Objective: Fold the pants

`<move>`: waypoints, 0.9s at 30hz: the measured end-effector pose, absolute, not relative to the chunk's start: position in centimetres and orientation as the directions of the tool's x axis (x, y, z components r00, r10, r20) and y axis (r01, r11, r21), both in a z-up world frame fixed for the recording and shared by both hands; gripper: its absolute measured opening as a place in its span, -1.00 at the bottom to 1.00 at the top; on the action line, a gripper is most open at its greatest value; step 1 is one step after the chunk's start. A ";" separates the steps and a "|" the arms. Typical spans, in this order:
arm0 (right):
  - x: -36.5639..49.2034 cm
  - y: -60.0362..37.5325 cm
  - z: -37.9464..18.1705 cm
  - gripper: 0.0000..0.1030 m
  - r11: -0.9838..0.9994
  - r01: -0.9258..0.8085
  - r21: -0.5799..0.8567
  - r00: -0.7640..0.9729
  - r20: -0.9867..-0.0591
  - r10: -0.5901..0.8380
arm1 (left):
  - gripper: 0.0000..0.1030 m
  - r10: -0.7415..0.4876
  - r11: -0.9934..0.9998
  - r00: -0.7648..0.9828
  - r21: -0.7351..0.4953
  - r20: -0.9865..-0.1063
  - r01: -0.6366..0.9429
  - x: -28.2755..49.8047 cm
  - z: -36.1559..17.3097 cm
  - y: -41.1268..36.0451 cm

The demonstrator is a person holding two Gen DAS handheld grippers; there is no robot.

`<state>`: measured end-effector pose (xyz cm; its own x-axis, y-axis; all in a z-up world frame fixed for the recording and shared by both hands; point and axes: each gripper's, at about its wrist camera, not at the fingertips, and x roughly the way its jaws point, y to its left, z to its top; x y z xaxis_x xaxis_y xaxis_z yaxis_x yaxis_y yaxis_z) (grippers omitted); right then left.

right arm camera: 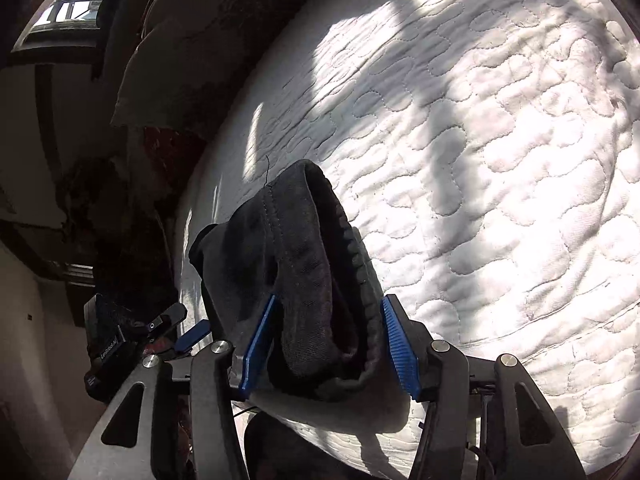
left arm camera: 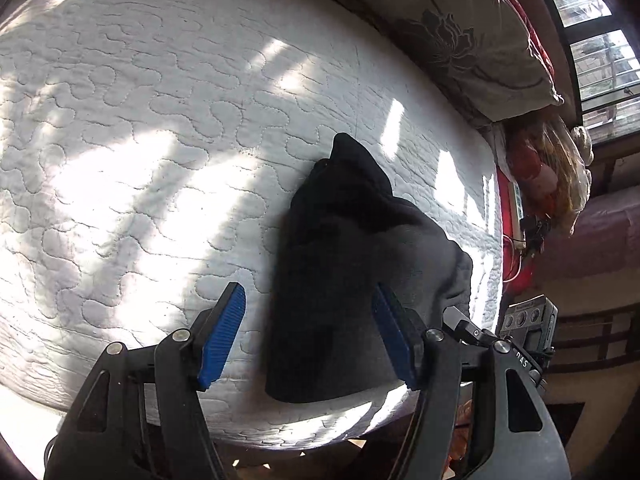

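Lying bunched at the near edge of the bed [left arm camera: 160, 140], the dark pants [left arm camera: 352, 280] run lengthwise straight ahead of both claws, long axis pointing away toward the middle of the mattress. The right claw [right arm camera: 328, 344] has the thick waistband end between its blue pads [right arm camera: 258, 344]; whether they pinch it or merely straddle it I cannot tell, since a gap shows on either side of the fabric. The left claw [left arm camera: 308, 336] is released, jaws spread, with the near end of the bundle lying between and just past its right-hand pad and nothing gripped. The right claw looks the nearer to the cloth, so I judge the next move depends on it, carrying that end forward along the bundle's length.

A white quilted cover with wavy stitching, striped with sunlight, spans the bed. A flowered pillow [left arm camera: 460, 28] sits far ahead, and windows [left arm camera: 600, 52] show beyond it.
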<state>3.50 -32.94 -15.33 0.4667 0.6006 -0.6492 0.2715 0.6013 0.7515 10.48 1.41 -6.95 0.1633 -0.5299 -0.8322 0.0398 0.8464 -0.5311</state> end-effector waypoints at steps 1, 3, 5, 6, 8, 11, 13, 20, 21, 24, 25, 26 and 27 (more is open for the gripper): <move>3.7 -32.7 -15.3 0.15 0.605 0.267 0.750 0.464 -0.651 0.601 | 0.26 -0.521 0.852 0.163 -0.521 -0.838 0.043 10.3 -7.1 1.0; 3.5 -32.4 -15.4 0.16 0.606 0.258 0.752 0.455 -0.648 0.611 | 0.26 -0.487 0.873 0.171 -0.486 -0.857 0.050 10.0 -7.4 0.2; 3.6 -32.1 -15.3 0.18 0.611 0.252 0.750 0.447 -0.651 0.614 | 0.26 -0.437 0.899 0.183 -0.433 -0.881 0.064 9.8 -7.7 -0.6; 3.7 -32.0 -15.4 0.20 0.611 0.246 0.752 0.438 -0.649 0.622 | 0.26 -0.418 0.908 0.192 -0.413 -0.888 0.072 9.6 -7.7 -0.9; 3.7 -31.8 -15.6 0.19 0.615 0.241 0.751 0.432 -0.651 0.625 | 0.26 -0.389 0.921 0.213 -0.380 -0.896 0.083 9.4 -7.7 -1.4; 3.5 -31.7 -15.8 0.20 0.614 0.230 0.755 0.434 -0.644 0.630 | 0.37 -0.373 0.928 0.222 -0.359 -0.901 0.104 9.2 -7.8 -1.8; 3.7 -31.8 -16.1 0.24 0.601 0.231 0.765 0.438 -0.634 0.638 | 0.49 -0.370 0.929 0.225 -0.354 -0.901 0.111 9.2 -7.9 -2.1; 3.0 -32.0 -16.2 0.44 0.588 0.172 0.791 0.443 -0.595 0.671 | 0.77 -0.329 0.941 0.241 -0.295 -0.913 0.166 8.6 -8.2 -3.7; 3.0 -31.9 -16.2 0.51 0.588 0.153 0.794 0.445 -0.587 0.677 | 0.87 -0.330 0.940 0.238 -0.294 -0.913 0.174 8.6 -8.3 -3.9; 3.0 -31.2 -15.8 0.57 0.617 0.126 0.777 0.443 -0.600 0.666 | 1.00 -0.316 0.940 0.230 -0.272 -0.920 0.205 8.5 -8.7 -4.6; 3.0 -30.9 -15.7 0.66 0.627 0.113 0.771 0.440 -0.604 0.664 | 1.00 -0.303 0.943 0.236 -0.254 -0.924 0.214 8.4 -8.7 -4.8; 3.1 -30.5 -15.6 0.71 0.633 0.102 0.767 0.437 -0.606 0.664 | 1.00 -0.291 0.945 0.240 -0.240 -0.926 0.223 8.3 -8.7 -5.0; 3.2 -30.2 -15.4 0.79 0.639 0.094 0.763 0.436 -0.609 0.663 | 1.00 -0.285 0.946 0.242 -0.231 -0.927 0.229 8.2 -8.7 -5.1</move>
